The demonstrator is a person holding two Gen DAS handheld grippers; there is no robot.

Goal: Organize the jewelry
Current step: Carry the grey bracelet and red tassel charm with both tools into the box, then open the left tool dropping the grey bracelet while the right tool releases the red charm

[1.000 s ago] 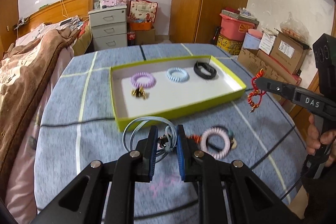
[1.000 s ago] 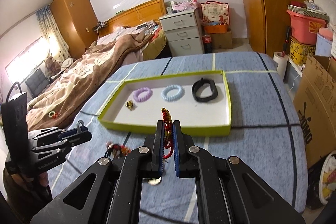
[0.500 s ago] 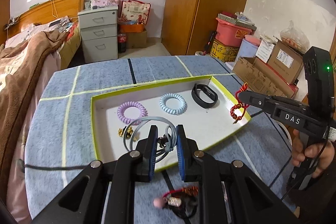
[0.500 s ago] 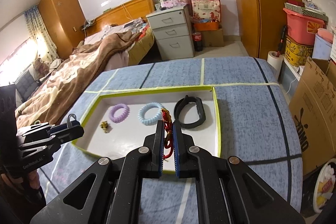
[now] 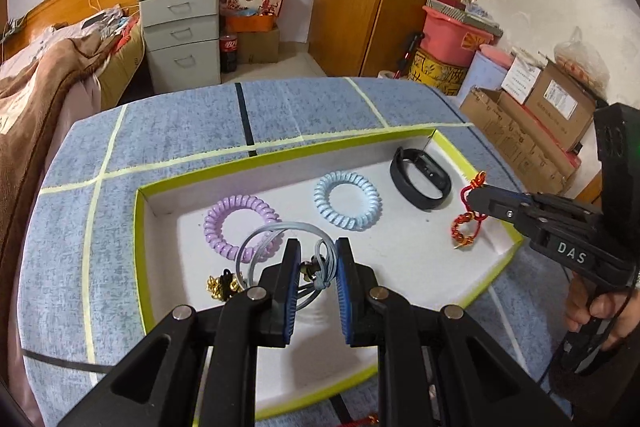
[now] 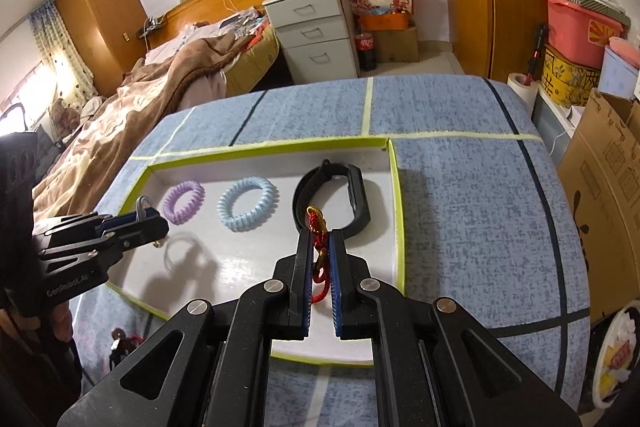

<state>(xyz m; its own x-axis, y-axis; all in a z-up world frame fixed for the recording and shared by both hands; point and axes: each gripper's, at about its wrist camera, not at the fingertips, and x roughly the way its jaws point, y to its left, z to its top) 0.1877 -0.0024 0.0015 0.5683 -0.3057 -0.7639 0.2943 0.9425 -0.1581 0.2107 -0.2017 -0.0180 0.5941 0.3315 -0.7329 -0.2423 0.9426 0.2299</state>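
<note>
Left gripper [image 5: 317,259] clamps the grey-blue cord bracelet [image 5: 276,239] low centre over the green-rimmed tray [image 5: 280,155]; right gripper [image 6: 320,247] pinches the red knotted bracelet [image 6: 318,227] beside the black band [image 6: 340,195].

My left gripper [image 5: 317,259] has black arms with blue pads and holds a grey-blue cord [image 5: 276,233]; my right gripper [image 6: 320,247], black and blue too, pinches a red and gold bracelet [image 6: 318,227]. The tray [image 5: 360,147] is white inside with a yellow-green rim, on a blue speckled cloth [image 5: 180,131] crossed by pale yellow and black lines. In the tray lie a lilac coil band [image 5: 224,215], a pale blue coil band [image 5: 347,201], a black wristband [image 5: 420,179] and a gold trinket [image 5: 220,285].
</note>
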